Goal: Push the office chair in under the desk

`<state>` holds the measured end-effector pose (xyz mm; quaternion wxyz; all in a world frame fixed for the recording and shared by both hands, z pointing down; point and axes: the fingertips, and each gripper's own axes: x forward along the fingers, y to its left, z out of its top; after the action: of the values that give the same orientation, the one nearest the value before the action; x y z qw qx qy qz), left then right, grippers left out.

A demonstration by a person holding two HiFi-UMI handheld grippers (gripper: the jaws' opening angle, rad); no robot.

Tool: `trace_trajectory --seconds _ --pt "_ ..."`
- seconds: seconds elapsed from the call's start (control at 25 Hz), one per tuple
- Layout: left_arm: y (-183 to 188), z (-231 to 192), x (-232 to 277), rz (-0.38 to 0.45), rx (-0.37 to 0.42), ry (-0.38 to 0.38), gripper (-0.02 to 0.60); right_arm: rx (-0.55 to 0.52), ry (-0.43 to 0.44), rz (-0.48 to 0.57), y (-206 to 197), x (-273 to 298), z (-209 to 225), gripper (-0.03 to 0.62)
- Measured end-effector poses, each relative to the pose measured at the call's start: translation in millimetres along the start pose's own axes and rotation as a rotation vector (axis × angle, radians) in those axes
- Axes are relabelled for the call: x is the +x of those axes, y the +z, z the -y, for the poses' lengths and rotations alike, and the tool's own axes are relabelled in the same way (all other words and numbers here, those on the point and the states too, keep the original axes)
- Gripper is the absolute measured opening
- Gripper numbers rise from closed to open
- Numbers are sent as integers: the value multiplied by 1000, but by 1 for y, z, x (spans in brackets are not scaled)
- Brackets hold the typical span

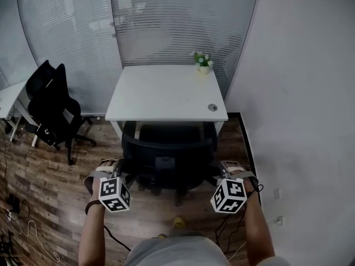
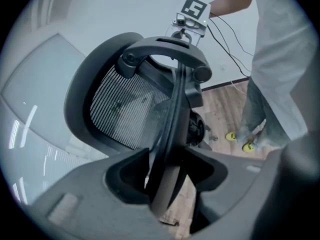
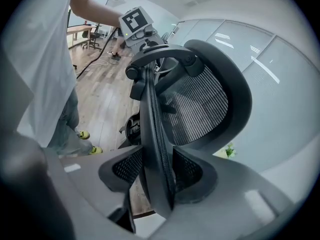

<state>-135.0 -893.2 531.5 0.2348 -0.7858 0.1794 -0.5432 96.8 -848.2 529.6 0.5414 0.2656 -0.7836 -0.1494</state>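
Wood-floored office: a white desk [image 1: 166, 93] stands by the far glass wall [image 1: 166, 21], the office chair [image 1: 166, 148] mostly tucked under it. The left gripper [image 1: 109, 167] stands open around the backrest's left edge; the right gripper [image 1: 229, 169] clamps its right edge. Pushing looks nearly finished; next comes letting go and drawing back.

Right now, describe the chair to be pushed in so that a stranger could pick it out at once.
Find the white desk in the corner against the blinds, a small plant on it. The chair stands right at its near edge, partly under the top. The other black chair stands off to the left, away from this desk.
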Motion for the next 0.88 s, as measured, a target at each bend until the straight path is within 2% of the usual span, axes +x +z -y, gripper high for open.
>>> trace_trajectory --seconds 0.2,0.44,0.8,0.88 --pt "-1 1 -3 12 -4 11 213 7 -10 -9 2 -1 -2 184" --pt "-1 2 -7 15 -17 9 217 18 -61 -31 5 -5 -3 184" --pt "-1 3 -23 76 -83 55 213 54 -111 -47 7 -19 -6 186" --pt "0 3 -26 76 -86 70 215 78 -128 -20 9 -27 -5 183"
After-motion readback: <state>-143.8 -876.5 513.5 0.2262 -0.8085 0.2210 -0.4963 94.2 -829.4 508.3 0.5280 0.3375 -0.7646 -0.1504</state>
